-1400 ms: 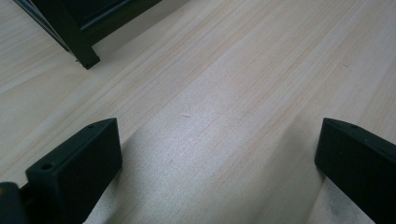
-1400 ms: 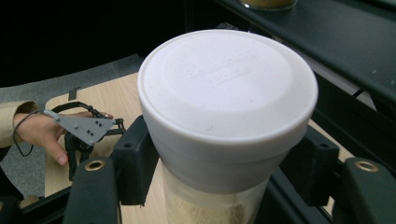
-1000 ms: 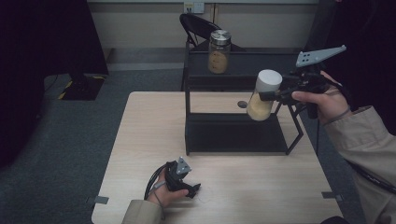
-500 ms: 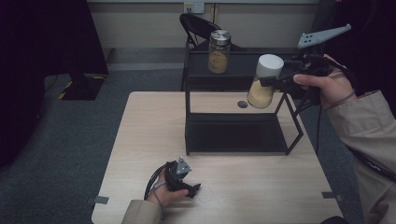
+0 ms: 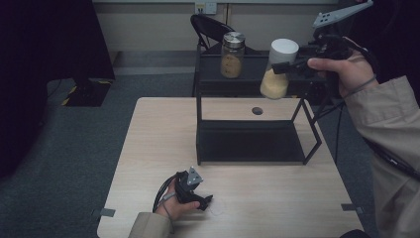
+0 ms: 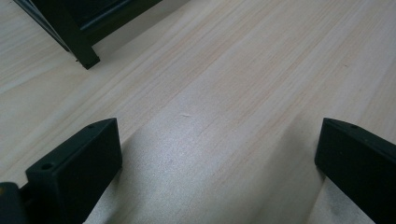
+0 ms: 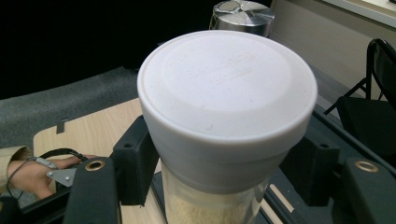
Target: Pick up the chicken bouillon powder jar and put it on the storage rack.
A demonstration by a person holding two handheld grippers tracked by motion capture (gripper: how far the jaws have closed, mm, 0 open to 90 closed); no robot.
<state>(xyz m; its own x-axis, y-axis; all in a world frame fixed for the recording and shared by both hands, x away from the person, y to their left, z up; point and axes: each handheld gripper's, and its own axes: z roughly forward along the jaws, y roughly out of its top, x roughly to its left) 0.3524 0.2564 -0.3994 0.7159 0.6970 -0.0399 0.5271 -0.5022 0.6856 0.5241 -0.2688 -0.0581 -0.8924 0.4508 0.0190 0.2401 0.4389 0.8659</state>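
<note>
since the earlier frame the right gripper [image 5: 289, 67] rose with the white-lidded jar [image 5: 278, 69] clamped below its lid, at the rack's [image 5: 247, 82] top shelf, near the metal-lidded jar [image 5: 232, 54]. left gripper [image 5: 204, 201] rested on the surface [image 5: 148, 129], jaws wide apart, holding nothing.

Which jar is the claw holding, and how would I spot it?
Find the black metal shelf rack at the table's far edge. Near its top right, the right claw grips a clear jar of yellowish grains with a wide white plastic lid. The neighbouring glass jar has a shiny silver lid instead.
</note>
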